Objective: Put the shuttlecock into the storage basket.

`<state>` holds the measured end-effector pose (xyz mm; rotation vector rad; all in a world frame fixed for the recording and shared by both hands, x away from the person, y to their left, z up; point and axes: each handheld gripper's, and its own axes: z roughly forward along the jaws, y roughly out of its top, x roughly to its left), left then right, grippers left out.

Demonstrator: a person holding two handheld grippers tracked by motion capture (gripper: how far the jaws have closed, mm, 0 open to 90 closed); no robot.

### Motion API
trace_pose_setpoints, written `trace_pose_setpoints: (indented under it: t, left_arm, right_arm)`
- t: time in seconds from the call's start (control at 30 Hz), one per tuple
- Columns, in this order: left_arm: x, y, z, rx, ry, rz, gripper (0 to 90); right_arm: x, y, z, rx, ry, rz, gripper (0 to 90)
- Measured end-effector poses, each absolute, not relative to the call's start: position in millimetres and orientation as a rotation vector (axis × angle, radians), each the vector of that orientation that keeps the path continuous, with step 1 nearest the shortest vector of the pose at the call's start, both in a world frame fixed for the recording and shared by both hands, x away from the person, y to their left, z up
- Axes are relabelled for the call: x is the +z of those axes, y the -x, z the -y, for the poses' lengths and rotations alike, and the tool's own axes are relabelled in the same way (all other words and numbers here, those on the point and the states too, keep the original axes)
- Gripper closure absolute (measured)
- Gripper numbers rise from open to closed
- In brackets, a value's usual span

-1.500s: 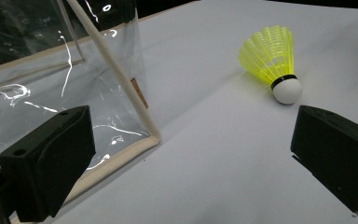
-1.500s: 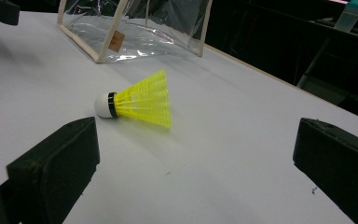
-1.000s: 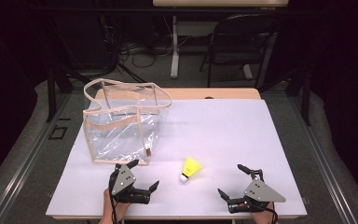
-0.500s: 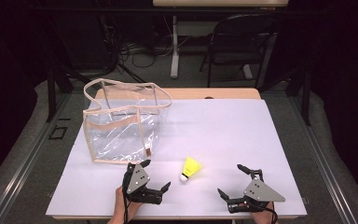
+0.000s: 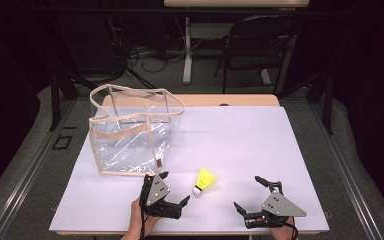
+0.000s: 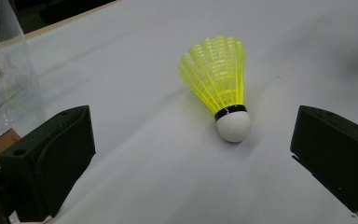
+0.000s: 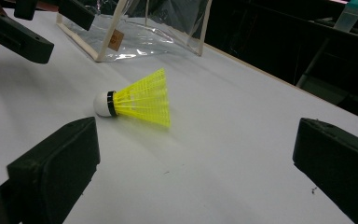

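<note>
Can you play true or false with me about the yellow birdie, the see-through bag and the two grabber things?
1. The yellow shuttlecock lies on its side on the white table. True.
2. The shuttlecock is inside the clear bag. False: it lies on the table, outside the bag.
3. The left hand-held gripper has its jaws open, with the shuttlecock ahead of them. True.
4. The right hand-held gripper is clamped on the shuttlecock. False: it is open and holds nothing.
5. The bag has fallen flat. False: it stands upright.
</note>
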<state>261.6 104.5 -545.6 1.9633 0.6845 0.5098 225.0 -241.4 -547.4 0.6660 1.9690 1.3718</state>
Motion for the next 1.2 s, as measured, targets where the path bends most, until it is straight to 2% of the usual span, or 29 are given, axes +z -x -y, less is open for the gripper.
trace_pose_setpoints:
  t: [1.2]
  left_arm:
    - [-546.1,-270.5,-66.5,0.461,-2.064,-0.744,0.0]
  right_arm:
    - [-546.4,-224.3,241.9,1.372,-0.667,-1.967,0.2]
